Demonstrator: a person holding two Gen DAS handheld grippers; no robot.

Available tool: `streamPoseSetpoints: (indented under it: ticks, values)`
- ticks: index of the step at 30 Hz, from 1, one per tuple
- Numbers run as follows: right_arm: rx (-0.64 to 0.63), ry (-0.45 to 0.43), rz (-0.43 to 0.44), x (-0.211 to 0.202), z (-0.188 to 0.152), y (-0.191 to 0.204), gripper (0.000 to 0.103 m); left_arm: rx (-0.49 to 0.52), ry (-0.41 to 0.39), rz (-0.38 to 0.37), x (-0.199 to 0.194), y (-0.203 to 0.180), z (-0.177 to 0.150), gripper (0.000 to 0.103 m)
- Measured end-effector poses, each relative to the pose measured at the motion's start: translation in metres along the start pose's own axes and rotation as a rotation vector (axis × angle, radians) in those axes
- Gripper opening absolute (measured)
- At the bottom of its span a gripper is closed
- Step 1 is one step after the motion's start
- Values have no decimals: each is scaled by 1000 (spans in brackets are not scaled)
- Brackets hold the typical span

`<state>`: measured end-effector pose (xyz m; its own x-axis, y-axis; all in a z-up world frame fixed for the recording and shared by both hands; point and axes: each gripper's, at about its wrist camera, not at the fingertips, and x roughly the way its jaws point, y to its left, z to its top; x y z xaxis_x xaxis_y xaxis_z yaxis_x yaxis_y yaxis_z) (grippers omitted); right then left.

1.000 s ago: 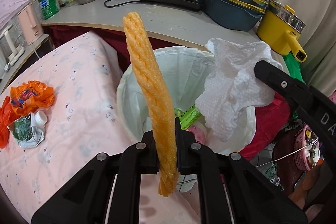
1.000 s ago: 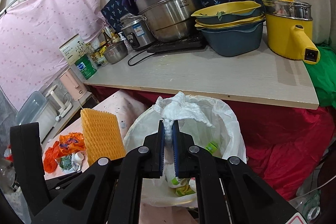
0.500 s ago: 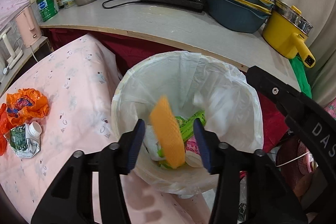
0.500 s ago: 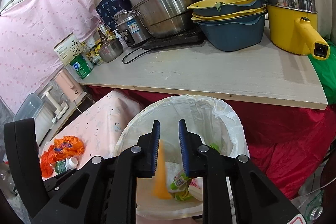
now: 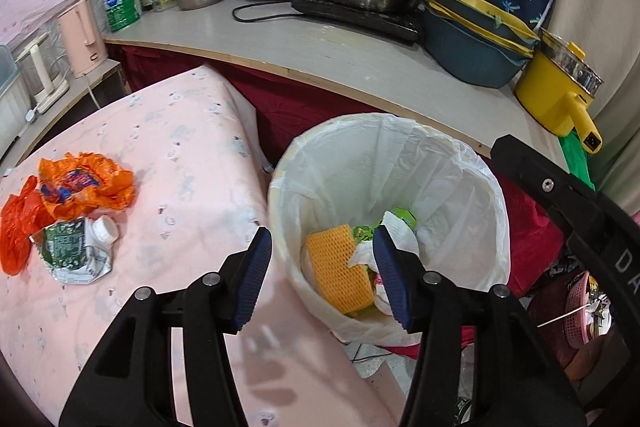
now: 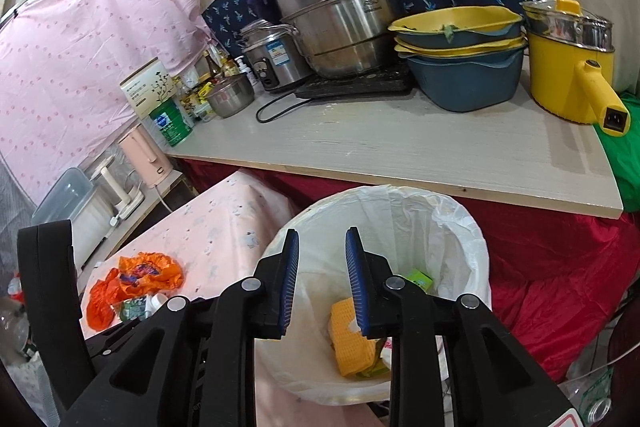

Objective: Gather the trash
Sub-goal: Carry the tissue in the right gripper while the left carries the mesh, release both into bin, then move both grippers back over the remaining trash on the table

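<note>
Both drops were done here: the orange sponge and white paper towel lay in the lined trash bin. The left gripper gaped wide and empty; the right gripper had just been opening, narrower, nothing between its jaws. The leftover orange plastic bag and crushed carton sat on the pink tablecloth, off to the left, so I'd guess the left hand was nearer.

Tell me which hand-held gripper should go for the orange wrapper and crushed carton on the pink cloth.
Left. The left hand-held gripper is open, empty, and next to the orange wrapper and crushed carton; the right hand-held gripper hangs over the bin.
</note>
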<state>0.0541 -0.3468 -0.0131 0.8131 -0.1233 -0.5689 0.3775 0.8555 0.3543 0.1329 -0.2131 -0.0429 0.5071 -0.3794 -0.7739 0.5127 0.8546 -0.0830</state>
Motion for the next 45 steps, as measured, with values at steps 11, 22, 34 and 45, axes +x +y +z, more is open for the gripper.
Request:
streamPoseSetpoints:
  ticks: [11,22,34,45]
  values:
    - [-89,4,62,-13,-9,64,24,-93,-66,41,-45,56,-5,52]
    - [-184,20,135,-17,-24,135,24,-205,-119,102,-83,128,-15,52]
    - [-262,64,198,-8,-46,201,28,-328,-129,192,-107,212,-41,52]
    - [-319,118,227,24,-63,245,38,-426,-117,285,-112,288,-62,63]
